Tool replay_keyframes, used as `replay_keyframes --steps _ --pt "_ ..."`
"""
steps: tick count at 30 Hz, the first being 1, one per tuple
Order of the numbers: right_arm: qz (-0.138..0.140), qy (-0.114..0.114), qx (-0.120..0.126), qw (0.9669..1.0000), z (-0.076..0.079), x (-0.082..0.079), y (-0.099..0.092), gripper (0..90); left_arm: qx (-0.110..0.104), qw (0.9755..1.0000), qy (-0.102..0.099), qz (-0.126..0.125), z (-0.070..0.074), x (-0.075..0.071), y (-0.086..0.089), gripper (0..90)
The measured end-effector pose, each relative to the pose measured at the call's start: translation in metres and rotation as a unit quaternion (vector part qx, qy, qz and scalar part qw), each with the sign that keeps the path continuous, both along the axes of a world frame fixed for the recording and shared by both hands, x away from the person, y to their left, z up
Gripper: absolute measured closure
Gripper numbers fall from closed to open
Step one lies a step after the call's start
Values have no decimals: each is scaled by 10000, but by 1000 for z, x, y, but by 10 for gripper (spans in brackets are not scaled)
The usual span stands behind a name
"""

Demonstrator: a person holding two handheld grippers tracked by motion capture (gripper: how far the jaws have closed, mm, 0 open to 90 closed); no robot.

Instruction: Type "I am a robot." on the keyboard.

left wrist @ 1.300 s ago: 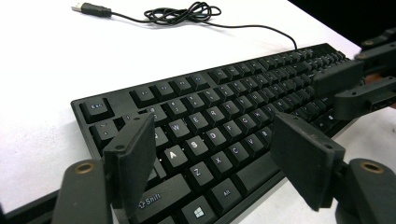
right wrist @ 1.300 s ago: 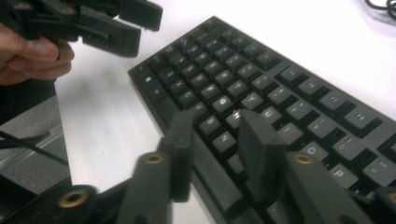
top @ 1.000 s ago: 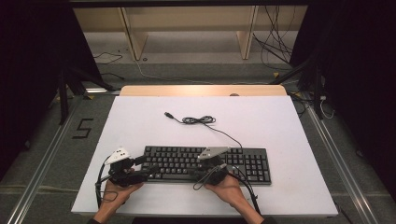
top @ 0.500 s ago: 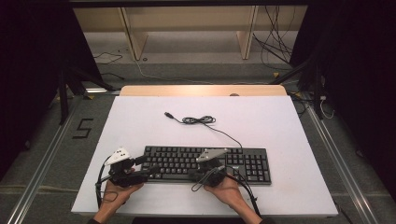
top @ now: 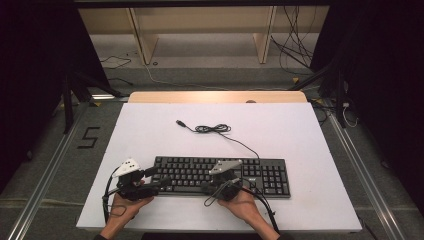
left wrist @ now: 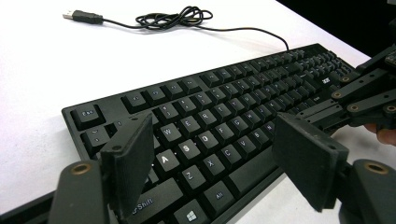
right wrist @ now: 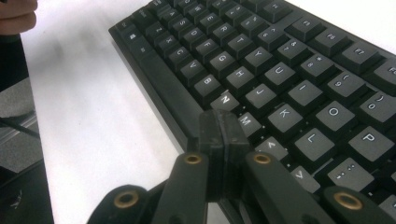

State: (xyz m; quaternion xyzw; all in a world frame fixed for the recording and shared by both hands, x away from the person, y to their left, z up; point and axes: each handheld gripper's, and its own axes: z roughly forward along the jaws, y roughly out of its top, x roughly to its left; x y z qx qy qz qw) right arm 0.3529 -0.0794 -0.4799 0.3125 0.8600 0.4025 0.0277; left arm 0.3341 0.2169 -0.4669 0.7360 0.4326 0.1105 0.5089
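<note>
One camera looks down from high up at the whole table, and two low, close cameras both see the keyboard.

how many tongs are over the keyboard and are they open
2. The left tongs stand open above the left end of the black keyboard, near the A key; the right tongs are shut, at its front edge by N and M.

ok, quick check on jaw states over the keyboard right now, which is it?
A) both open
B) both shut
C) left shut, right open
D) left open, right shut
D: in the left gripper view the left gripper has its pads spread wide over the keyboard, while in the right gripper view the right gripper has its jaws pressed together with nothing between them, tips near the M key.
</note>
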Motion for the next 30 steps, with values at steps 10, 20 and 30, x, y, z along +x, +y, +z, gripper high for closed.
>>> replay_keyframes --steps 10,20,30 --pt "-2 -43 -72 10000 -2 -2 2 900 3 10000 -1 10 0 0 0 291" --pt "-52 61 279 9996 4 1 -5 741 11 10000 -4 56 -1 2 0 293" --pt "-94 -6 557 9984 11 1 -11 541 -8 9999 20 101 -2 6 -1 357"
